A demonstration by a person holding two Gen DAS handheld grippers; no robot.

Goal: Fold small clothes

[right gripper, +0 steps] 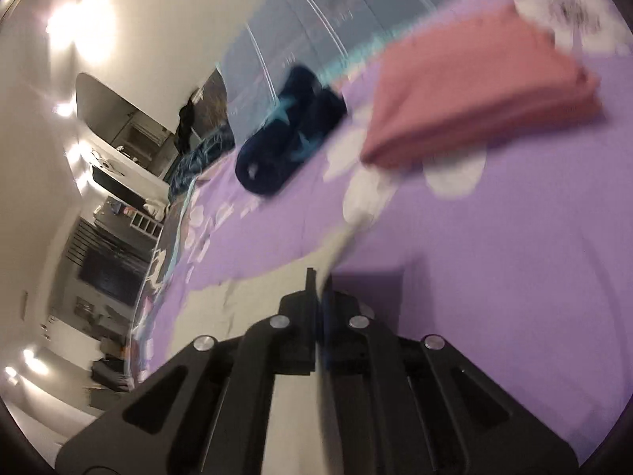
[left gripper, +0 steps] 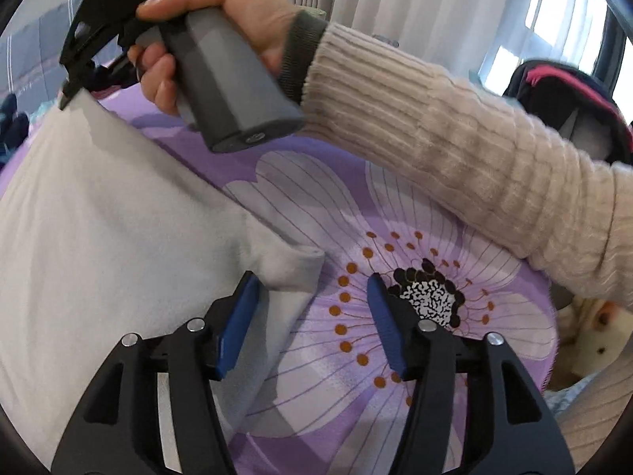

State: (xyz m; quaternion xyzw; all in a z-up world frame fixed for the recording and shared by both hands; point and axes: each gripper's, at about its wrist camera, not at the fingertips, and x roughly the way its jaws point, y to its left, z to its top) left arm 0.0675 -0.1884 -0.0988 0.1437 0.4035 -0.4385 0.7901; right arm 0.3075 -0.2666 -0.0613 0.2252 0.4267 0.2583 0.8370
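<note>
White garment pinched at one edge, spread on the bed

The right gripper is closed on the white garment; the left gripper is held wide open over its sleeve, lower centre. A pink folded garment lies upper right.

1. A purple bedspread printed with large pale flowers covers the surface in both views; one bloom has a black-and-white speckled centre ringed by orange dots
2. Pale grey-white curtains hang in folds at the back of the left wrist view, with bright window light showing at their right
3. A black bag with pink trim sits at the right edge of that view, beyond the bedspread
4. In the right wrist view, blurred, a white wall carries bright light spots
5. Dark shelving or furniture stands along the far left of the room, its details too blurred to tell
</note>
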